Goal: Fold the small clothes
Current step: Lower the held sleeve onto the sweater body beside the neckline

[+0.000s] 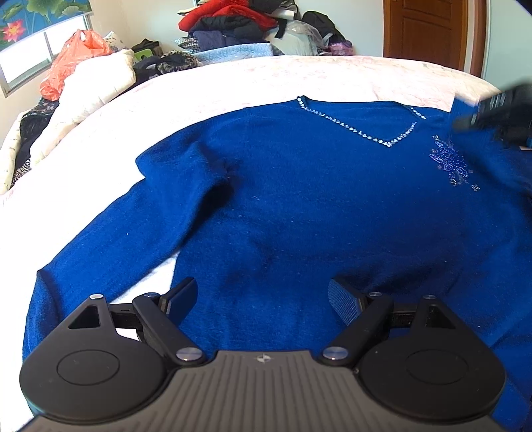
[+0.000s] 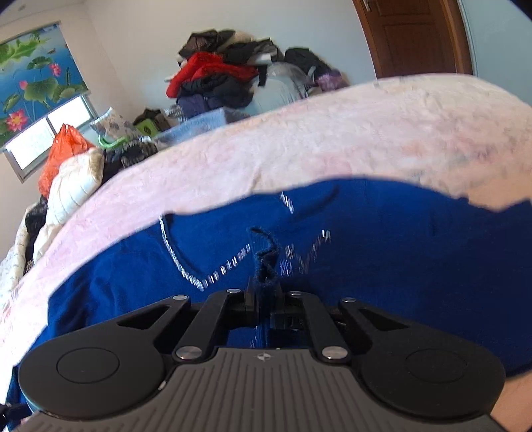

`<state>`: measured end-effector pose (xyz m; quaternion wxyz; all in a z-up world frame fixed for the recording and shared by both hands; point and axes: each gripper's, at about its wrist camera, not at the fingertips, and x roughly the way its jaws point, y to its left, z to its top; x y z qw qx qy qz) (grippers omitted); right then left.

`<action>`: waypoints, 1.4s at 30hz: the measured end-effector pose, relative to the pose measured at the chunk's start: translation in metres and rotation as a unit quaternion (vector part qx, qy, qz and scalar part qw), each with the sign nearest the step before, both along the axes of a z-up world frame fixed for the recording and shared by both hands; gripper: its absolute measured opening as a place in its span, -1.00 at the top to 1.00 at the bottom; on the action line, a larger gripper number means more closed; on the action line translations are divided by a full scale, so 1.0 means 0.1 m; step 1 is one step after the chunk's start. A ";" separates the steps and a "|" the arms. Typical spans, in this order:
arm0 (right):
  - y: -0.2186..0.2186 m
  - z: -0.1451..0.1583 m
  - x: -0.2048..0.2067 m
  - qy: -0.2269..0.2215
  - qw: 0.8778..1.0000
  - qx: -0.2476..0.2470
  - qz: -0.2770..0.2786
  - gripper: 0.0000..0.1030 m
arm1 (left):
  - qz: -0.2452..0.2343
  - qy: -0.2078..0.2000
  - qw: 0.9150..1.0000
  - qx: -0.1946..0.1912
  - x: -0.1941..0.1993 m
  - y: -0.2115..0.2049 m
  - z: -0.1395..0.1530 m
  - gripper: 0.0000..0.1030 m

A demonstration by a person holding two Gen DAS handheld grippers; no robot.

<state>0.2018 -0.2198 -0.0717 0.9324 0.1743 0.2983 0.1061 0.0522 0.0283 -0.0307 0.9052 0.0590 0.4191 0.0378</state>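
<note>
A blue knit sweater with a rhinestone V-neck lies spread front up on a pale pink bedspread. Its left sleeve runs down toward the near left. My left gripper hovers over the sweater's lower body, jaws wide apart and nothing between them. The right gripper is shut on a bunched blue cuff of the sweater, held above the chest near the neckline. In the left wrist view the right gripper shows as a dark blur at the right edge, beside the beaded flower patch.
A heap of clothes is stacked beyond the far side of the bed. An orange plastic bag and a white quilted bundle sit at the left by the window. A wooden door stands at the back right.
</note>
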 end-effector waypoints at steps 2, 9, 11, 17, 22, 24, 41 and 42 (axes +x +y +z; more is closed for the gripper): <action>-0.01 0.22 -0.02 -0.029 1.000 -0.003 -0.009 0.82 | 0.004 0.001 1.000 -0.001 0.00 0.02 0.00 -0.68; -0.24 0.69 -0.19 -0.115 0.984 0.108 -0.083 0.82 | 0.011 0.005 1.000 -0.009 0.01 0.13 -0.02 -0.68; -0.27 0.64 -0.15 -0.104 0.980 0.146 -0.085 0.81 | 0.011 0.005 1.000 -0.009 0.00 0.16 -0.02 -0.68; 0.24 0.62 0.06 -0.077 0.988 0.133 -0.022 0.81 | 0.021 0.005 1.000 -0.012 0.00 0.25 -0.02 -0.68; 0.72 0.52 0.23 -0.049 0.993 0.109 0.023 0.81 | 0.026 0.005 1.000 -0.014 -0.02 0.31 -0.02 -0.68; 0.88 0.43 0.28 -0.035 0.994 0.103 0.034 0.81 | 0.027 0.005 1.000 -0.015 -0.03 0.34 -0.02 -0.68; 1.58 -0.04 0.57 0.036 0.992 0.091 0.081 0.80 | 0.039 0.012 0.999 -0.013 -0.02 0.42 -0.04 -0.68; 1.60 -0.04 0.58 0.036 0.991 0.093 0.084 0.80 | 0.039 0.012 0.999 -0.012 -0.02 0.42 -0.04 -0.68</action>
